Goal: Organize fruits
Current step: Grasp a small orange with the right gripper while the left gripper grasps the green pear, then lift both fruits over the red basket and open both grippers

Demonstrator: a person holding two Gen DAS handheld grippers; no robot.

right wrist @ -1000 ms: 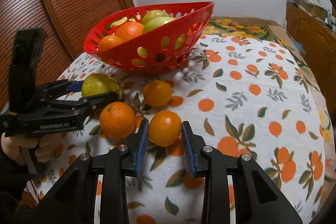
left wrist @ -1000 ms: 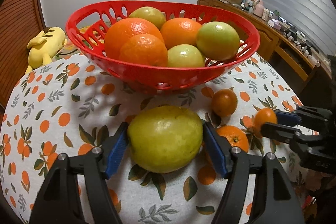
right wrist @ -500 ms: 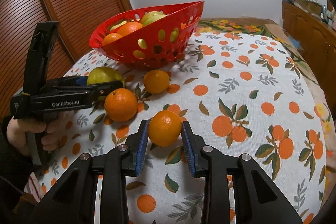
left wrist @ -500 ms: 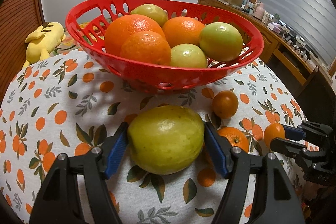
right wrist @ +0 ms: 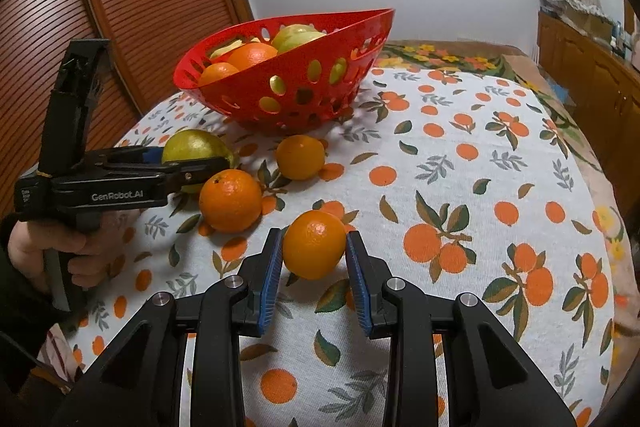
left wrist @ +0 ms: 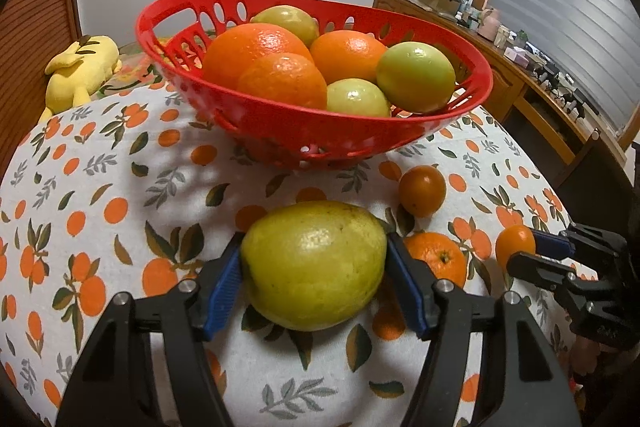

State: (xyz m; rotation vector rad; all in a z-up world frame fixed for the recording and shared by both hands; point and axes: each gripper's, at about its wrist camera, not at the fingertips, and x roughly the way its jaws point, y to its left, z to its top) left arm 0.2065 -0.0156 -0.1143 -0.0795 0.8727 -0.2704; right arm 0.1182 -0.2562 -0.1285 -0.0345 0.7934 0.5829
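The red basket (left wrist: 316, 131) stands on the table (left wrist: 120, 187), which is covered by an orange-print cloth, and holds oranges and green-yellow fruit; in the right wrist view its wall hides most of them. In front of the basket, the left gripper (left wrist: 314, 279) has a large yellow-green pear (left wrist: 314, 263) between its blue fingers (left wrist: 222, 285); the fingers are closing and both appear to touch the fruit's sides, though its bulk hides the contact lines. The pear rests on the cloth.

Further from the basket, to the pear's right, the right gripper (right wrist: 314, 259) is clenched on a small orange (right wrist: 314, 243); whether it sits on the cloth or just above is hard to tell. Two more oranges (right wrist: 230, 201) (right wrist: 300, 157) lie loose between that one and the basket. A hand (right wrist: 52, 247), partly cut off at the frame edge, grips the left tool's handle. A yellow plush toy (left wrist: 80, 71) lies left of the basket.
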